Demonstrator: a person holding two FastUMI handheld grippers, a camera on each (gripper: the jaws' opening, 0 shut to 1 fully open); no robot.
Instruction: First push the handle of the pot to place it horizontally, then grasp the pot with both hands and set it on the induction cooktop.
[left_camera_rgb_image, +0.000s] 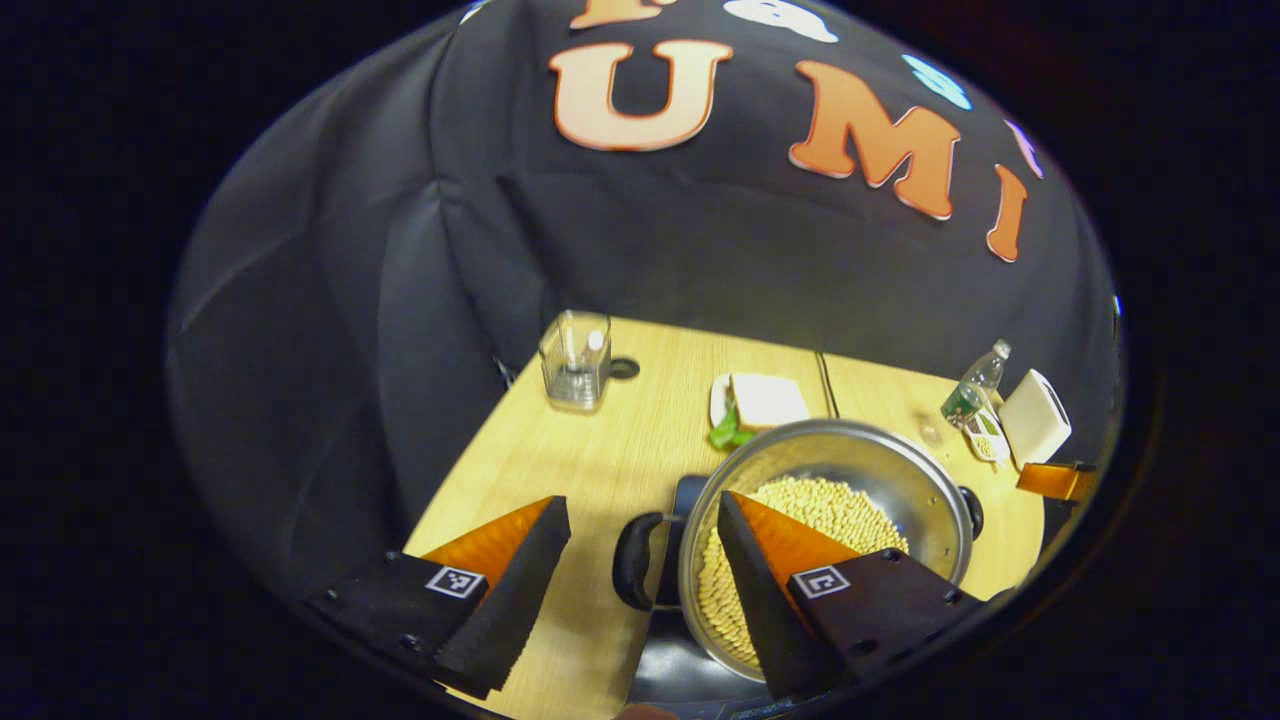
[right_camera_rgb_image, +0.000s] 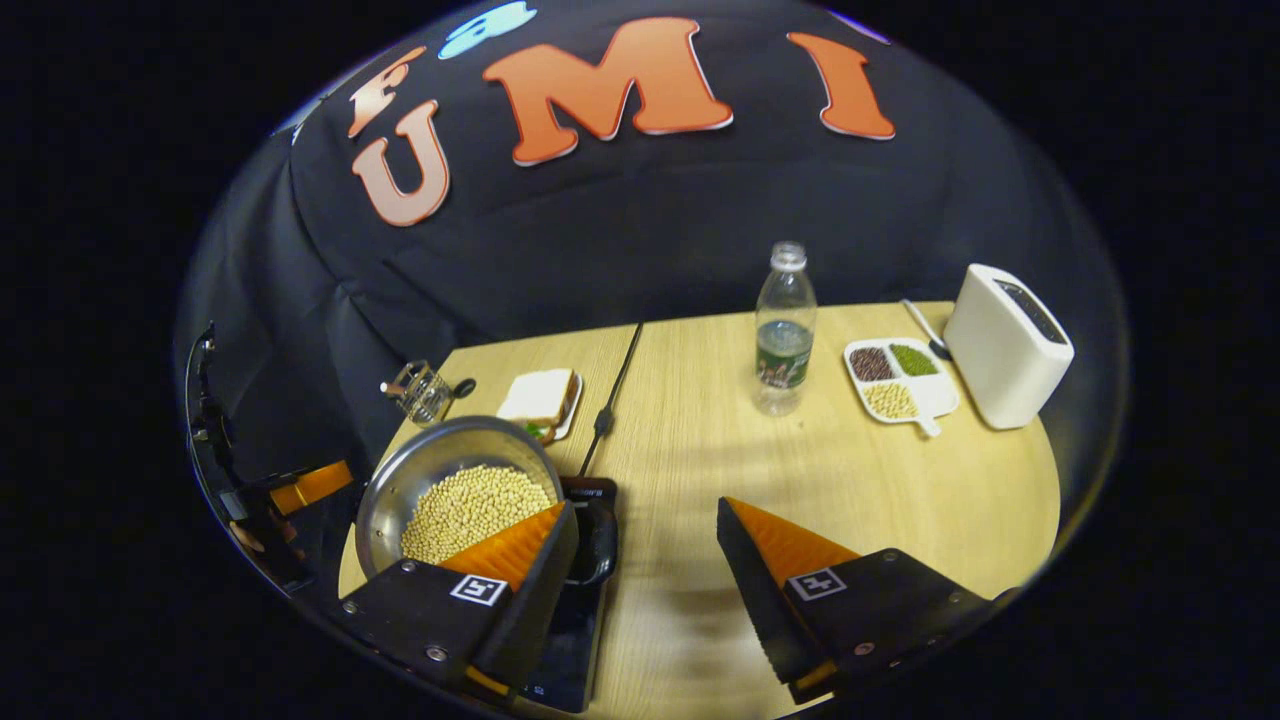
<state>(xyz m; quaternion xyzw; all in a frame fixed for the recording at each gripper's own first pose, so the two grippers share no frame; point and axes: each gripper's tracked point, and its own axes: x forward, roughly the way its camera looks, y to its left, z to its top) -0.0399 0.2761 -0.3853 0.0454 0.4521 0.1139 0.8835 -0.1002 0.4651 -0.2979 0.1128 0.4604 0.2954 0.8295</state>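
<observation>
On the dark induction cooktop (left_camera_rgb_image: 690, 660) near the front edge of the wooden table (left_camera_rgb_image: 600, 450) stands the steel pot (left_camera_rgb_image: 870, 470), partly filled with pale beans (left_camera_rgb_image: 820, 510), so by the look of it the placing is done or nearly so. The left gripper (left_camera_rgb_image: 645, 560) is spread wide and grips nothing; the pot's left loop handle (left_camera_rgb_image: 635, 560) lies in the gap between its fingers, and one finger overlaps the rim. The right gripper (right_camera_rgb_image: 645, 560) is likewise wide open and empty, the opposite handle (right_camera_rgb_image: 598, 540) just beside its inner finger. The handles lie along a line running from one gripper to the other. The cooktop's outline is mostly hidden under the pot, and its front is cut off. Whether any finger touches metal is hard to make out.
</observation>
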